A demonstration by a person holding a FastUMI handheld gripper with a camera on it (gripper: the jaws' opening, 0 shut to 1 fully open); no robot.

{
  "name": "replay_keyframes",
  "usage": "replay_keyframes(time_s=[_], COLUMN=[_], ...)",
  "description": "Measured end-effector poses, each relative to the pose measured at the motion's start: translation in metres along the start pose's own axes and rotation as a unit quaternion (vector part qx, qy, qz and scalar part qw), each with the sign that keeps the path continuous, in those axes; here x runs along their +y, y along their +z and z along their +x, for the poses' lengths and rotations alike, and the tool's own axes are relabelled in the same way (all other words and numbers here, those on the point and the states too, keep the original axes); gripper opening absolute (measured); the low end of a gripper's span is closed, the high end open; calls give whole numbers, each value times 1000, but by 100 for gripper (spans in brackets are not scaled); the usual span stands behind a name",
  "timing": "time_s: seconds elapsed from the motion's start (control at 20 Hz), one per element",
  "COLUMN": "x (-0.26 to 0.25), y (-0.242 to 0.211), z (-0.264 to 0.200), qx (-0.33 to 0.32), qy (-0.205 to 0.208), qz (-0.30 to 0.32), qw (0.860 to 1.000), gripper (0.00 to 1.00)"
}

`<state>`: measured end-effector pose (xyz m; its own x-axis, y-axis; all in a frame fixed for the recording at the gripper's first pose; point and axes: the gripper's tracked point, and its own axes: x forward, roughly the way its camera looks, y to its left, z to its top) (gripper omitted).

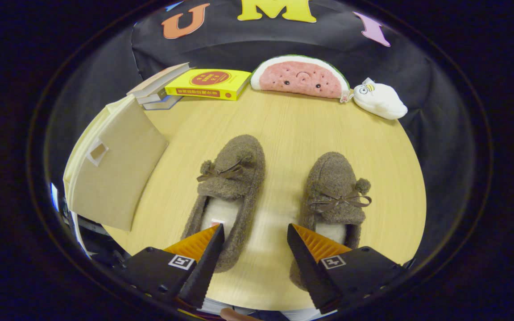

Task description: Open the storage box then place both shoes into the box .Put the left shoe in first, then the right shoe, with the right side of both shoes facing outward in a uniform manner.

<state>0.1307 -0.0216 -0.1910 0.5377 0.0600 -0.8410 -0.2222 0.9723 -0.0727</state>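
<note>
Jaws: the gripper (255,232) hangs wide apart and empty above the tabletop, one finger over the heel of each shoe, bare wood showing in the gap.
Left shoe: the brown fleecy slipper (230,191) lies just ahead of the left finger, toe pointing away, bow and pompom on the vamp, pale lining open toward the jaws.
Right shoe: its mate (335,196) lies beside it, near but apart, also toe away, heel under the right finger.
Why so laid: the pair sits side by side heel-first to the gripper, which likely makes each heel rim an easy edge to pinch.
Storage box: the beige fabric box (114,169) stands to the left of the shoes at the tabletop's edge, a cut-out handle on its facing panel; it appears closed, though I cannot tell for sure.
Step in hand: probably the opening of the box, since no shoe is gripped yet.
Tabletop: round pale wood (283,125).
Beyond: a yellow book (208,83) beside stacked books (156,91), a watermelon cushion (300,76) and a white plush toy (379,100) along the far edge, well clear of the work.
</note>
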Motion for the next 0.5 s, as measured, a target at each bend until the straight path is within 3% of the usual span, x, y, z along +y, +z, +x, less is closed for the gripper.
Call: replay_keyframes(time_s=[0.2,0.35,0.4,0.5], x=[-4,5,8,20], y=[3,4,5,-6], z=[11,19,25,31], qx=[48,75,77,105], qy=[-23,-26,-22,-5], qz=[-8,-12,-15,-9], qw=[999,997,997,994], gripper=[82,62,61,26])
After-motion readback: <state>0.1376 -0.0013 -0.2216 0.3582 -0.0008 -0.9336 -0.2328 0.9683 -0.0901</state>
